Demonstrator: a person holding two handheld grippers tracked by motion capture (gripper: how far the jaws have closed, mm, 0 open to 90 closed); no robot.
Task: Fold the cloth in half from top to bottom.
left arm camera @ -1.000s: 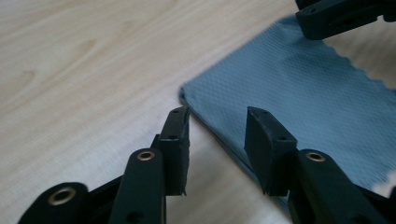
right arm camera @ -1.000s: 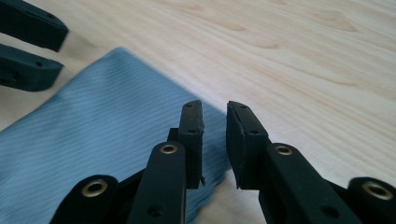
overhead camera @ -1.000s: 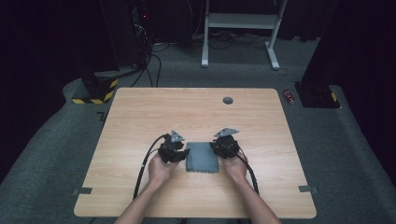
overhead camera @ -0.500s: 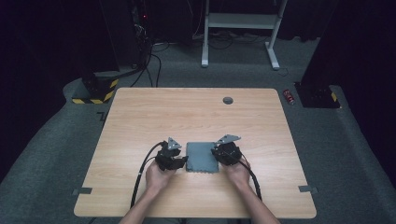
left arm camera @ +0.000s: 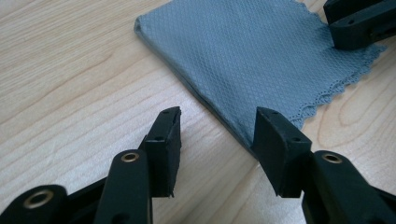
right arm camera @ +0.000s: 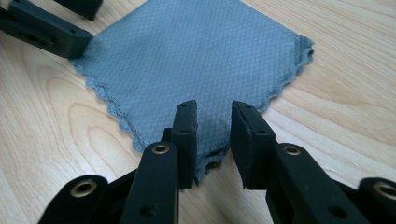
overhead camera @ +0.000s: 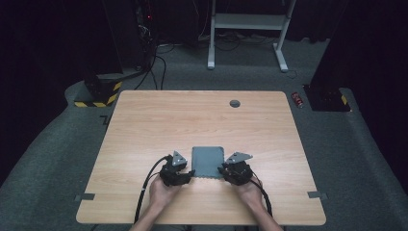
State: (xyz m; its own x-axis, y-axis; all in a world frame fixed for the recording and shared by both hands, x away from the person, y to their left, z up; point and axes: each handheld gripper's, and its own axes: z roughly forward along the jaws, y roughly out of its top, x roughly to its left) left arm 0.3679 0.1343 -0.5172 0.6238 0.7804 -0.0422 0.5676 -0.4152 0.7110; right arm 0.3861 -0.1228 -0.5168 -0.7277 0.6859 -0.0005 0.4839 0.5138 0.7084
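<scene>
a pale wood table (overhead camera: 202,125) stood in a dark room, with a folded grey cloth (overhead camera: 208,162) flat near its front edge. the left gripper (left arm camera: 217,133) had just been opening and stood wide astride the cloth's near corner, gripping nothing, while the right gripper (right arm camera: 214,133), also just opening, stood narrow over the other near corner, pads apart. the cloth looked light, soft and limp, best pinched at those scalloped corners.

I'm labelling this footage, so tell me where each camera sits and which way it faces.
High view: above the person's side, facing forward and down on the table; forearms, both hands.
Left gripper view: on the left gripper, looking along its open jaws at the grey cloth.
Right gripper view: on the right gripper, jaws astride the cloth's corner.
All share the cloth.
</scene>
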